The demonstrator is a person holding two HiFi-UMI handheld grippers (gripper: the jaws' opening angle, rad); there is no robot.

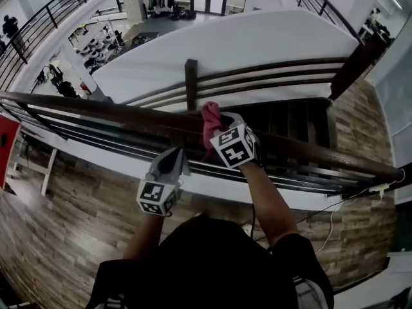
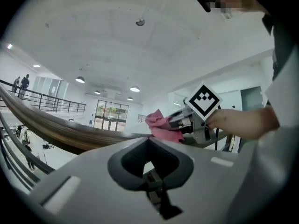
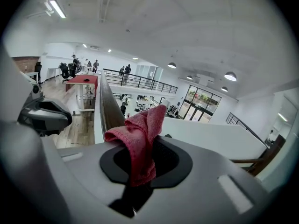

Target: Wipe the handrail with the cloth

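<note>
Cloth (image 1: 210, 116) was clamped in the right hand-held gripper (image 3: 138, 171) at the handrail (image 1: 116, 111); the left hand-held gripper (image 2: 152, 169) was closed, empty. Wiping was judged begun; sliding along the rail was needed next.

Grey left gripper (image 1: 172, 159) and right gripper (image 1: 222, 124), each carrying a black-and-white marker cube (image 1: 233, 145); dark short sleeves (image 1: 293, 246); thin cable (image 1: 252, 219).
</note>
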